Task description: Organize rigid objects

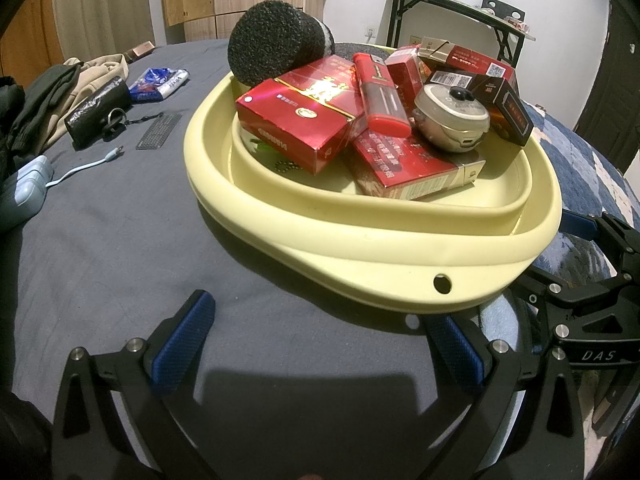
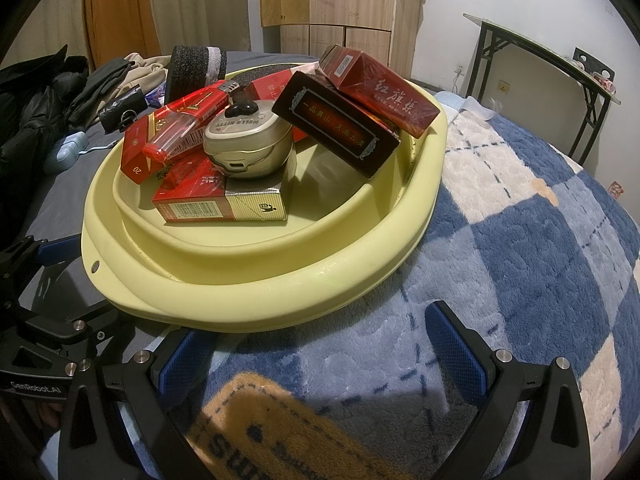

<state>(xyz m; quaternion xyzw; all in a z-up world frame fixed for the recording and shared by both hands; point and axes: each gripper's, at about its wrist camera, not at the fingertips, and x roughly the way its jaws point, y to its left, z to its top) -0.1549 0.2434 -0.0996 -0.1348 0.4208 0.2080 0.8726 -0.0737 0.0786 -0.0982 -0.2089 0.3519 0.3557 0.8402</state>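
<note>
Near the bed's front edge, the left gripper point(image 1: 320, 344) hovers over the grey sheet point(image 1: 100, 240) with its blue-padded fingers point(image 1: 182, 344) spread wide and nothing between them. Beside it, the right gripper point(image 2: 320, 352) hangs above the blue-and-white checked blanket point(image 2: 540, 240), its jaws likewise wide and empty; its left finger tip sits just under the near rim of the basin. Each gripper shows at the edge of the other's view.

Just beyond both tools sits a pale yellow basin point(image 1: 360, 236), straddling the line where sheet meets blanket. It is piled with rigid things. A red cigarette pack point(image 1: 296, 120) lies tilted on the left side of the heap, with a red lighter point(image 1: 380, 96) leaning across it. A grey-beige round case point(image 2: 250, 140) marked with a black bow rests on top of a red-and-gold cigarette pack point(image 2: 224, 196) lying flat toward the basin's near side. At the right rear, a black cigarette box point(image 2: 336, 124) leans tilted against the wall of the basin, with a dark red pack point(image 2: 384, 92) on top of it. A black foam roll point(image 1: 276, 48) stands on the far left rim.

Farther left on the sheet lie a black pouch point(image 1: 98, 110), a small dark mesh strip point(image 1: 158, 130), a blue-and-white packet point(image 1: 158, 82), a pale blue charger point(image 1: 24, 188) with its cable, and crumpled clothes point(image 1: 52, 88) at the bed's left edge.
</note>
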